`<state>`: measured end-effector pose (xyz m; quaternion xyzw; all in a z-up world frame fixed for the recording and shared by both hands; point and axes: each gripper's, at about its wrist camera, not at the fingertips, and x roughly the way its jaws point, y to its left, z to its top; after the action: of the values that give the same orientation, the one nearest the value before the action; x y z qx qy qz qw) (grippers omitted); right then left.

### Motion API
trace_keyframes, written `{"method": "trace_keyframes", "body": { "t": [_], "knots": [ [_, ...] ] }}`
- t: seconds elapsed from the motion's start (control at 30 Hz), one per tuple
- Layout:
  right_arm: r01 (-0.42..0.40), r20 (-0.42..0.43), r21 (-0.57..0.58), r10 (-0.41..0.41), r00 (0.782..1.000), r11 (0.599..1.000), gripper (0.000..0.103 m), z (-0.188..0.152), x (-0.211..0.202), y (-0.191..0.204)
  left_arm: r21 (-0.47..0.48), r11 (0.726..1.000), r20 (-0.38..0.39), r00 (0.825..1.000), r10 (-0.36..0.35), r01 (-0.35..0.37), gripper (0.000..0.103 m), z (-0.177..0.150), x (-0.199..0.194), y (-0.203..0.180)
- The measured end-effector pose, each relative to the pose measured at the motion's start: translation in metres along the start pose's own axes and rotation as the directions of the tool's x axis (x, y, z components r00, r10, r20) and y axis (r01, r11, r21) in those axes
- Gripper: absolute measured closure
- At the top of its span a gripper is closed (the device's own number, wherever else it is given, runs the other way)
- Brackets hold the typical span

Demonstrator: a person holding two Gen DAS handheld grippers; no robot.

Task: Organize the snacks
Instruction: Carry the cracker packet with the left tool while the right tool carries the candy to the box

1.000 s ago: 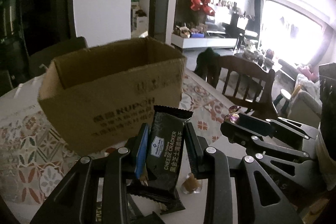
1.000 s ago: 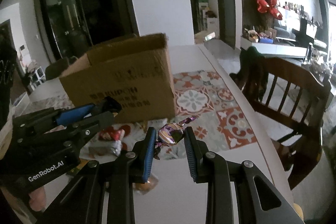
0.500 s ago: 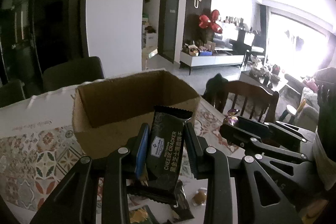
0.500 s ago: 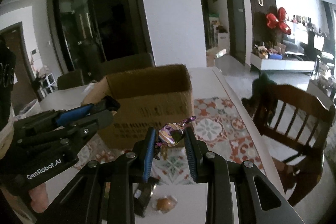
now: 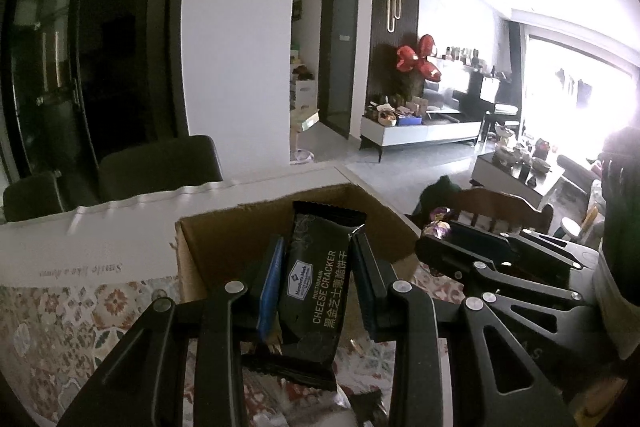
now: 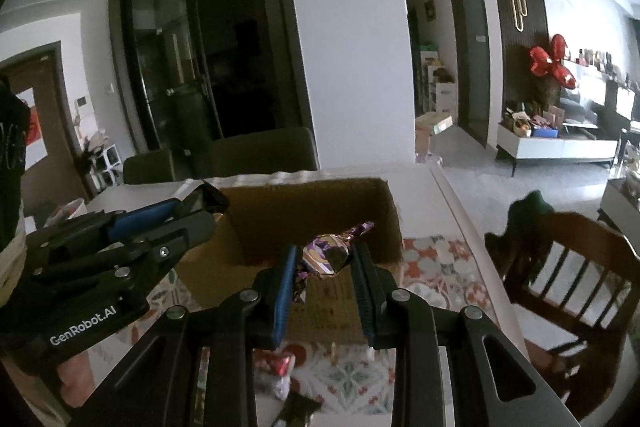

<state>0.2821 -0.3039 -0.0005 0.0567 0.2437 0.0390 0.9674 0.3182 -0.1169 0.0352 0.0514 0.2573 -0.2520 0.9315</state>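
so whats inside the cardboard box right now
Only bare brown inner walls of the cardboard box show. Its floor is hidden: the purple candy in the right gripper and the cracker packet in the left gripper block the view.

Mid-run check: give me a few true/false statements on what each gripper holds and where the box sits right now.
1. The left gripper is shut on the cheese cracker packet. True.
2. The right gripper is empty. False: it is shut on a purple-wrapped candy.
3. The cardboard box is open at the top. True.
4. The box is on the wooden chair. False: it sits on the patterned tablecloth.
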Motion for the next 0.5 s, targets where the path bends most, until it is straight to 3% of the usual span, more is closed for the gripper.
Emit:
{"method": "trace_keyframes", "body": {
  "t": [0.5],
  "knots": [
    [0.000,-0.049,-0.037,-0.001,0.999,0.999,0.074,0.034,0.061,-0.001,-0.022,0.999,-0.080,0.996,0.031,-0.033,0.069,0.026,0.061,0.031]
  ]
}}
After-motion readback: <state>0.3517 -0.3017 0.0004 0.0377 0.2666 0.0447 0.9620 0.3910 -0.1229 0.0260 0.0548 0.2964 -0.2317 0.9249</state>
